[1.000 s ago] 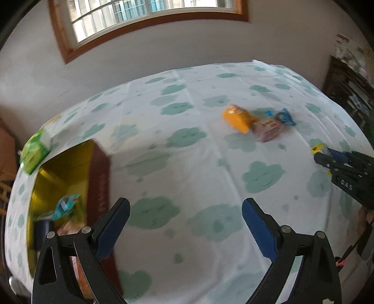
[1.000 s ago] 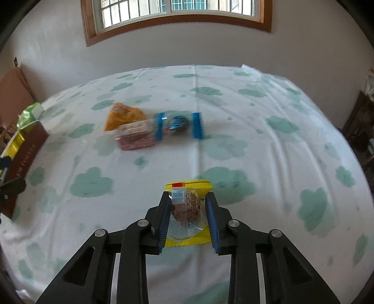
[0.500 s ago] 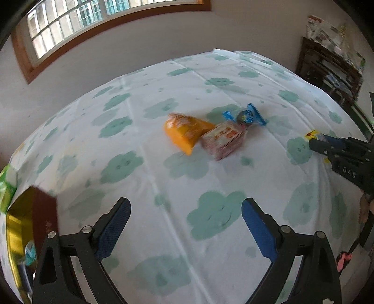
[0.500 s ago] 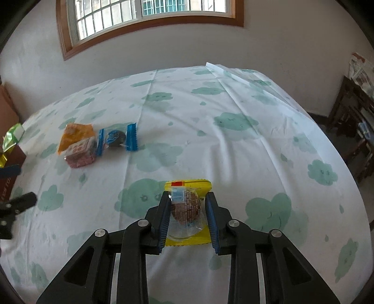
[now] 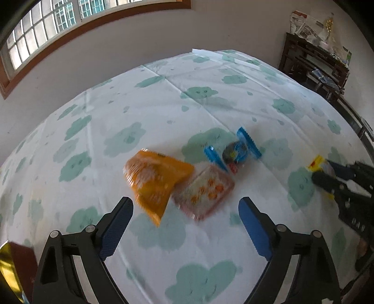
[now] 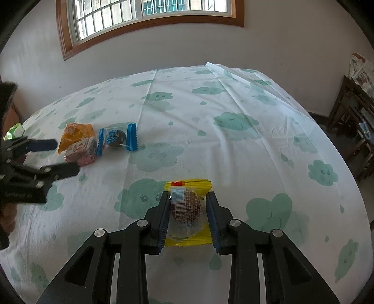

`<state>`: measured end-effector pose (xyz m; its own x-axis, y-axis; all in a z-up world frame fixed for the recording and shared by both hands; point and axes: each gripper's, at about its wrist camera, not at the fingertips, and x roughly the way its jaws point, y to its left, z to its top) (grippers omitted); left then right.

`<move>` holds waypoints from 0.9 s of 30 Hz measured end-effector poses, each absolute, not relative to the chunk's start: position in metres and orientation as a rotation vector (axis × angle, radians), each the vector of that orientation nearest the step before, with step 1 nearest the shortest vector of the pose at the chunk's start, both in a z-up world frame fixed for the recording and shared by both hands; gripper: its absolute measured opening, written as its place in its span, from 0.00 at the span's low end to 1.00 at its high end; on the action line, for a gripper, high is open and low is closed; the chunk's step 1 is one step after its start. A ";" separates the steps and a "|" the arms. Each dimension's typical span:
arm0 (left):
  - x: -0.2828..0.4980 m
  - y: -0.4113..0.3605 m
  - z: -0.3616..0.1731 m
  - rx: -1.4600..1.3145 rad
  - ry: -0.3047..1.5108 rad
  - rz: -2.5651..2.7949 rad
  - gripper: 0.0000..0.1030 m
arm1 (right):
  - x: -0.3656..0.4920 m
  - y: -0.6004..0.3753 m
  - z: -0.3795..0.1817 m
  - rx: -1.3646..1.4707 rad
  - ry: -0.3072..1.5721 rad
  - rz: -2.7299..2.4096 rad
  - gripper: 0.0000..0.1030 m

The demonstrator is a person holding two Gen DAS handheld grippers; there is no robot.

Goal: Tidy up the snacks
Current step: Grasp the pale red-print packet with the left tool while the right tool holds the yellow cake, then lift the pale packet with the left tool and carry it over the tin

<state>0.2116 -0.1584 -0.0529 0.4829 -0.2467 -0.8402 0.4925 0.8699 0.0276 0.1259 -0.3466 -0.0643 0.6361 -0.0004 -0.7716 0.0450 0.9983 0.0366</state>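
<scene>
Snacks lie bunched on your cloud-print tablecloth (image 6: pixel 233 152), toward its left edge: orange packet (image 5: pixel 156 182), pink packet (image 5: pixel 203 191), blue-ended wrapper (image 5: pixel 233 152), all touching. Your left gripper (image 5: pixel 184 205) hovers over them, jaws wide but closing, nothing between. Your right gripper (image 6: pixel 187 210) clamps the yellow-wrapped cake (image 6: pixel 187 205).

Matt creased cloud-print tablecloth (image 6: pixel 233 152), glossy plastic snack wrappers (image 6: pixel 118 138), wooden window frame (image 6: pixel 152 22), matt black gripper (image 6: pixel 188 215)
</scene>
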 end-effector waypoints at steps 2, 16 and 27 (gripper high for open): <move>0.218 -0.163 -0.053 0.274 0.975 -0.460 0.86 | 0.126 -0.346 -0.064 0.059 0.881 -0.025 0.31; 0.184 -0.149 -0.058 0.257 1.020 -0.471 0.26 | 0.126 -0.347 -0.064 0.061 0.881 -0.024 0.31; 0.128 -0.092 -0.056 0.128 1.065 -0.370 0.25 | 0.127 -0.346 -0.064 0.054 0.882 -0.029 0.31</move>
<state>0.1283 -0.0921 -0.0561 0.4301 -0.2341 -0.8719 0.3565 0.9314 -0.0742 0.1266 -0.3463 -0.0643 0.6353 -0.0025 -0.7723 0.0474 0.9982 0.0358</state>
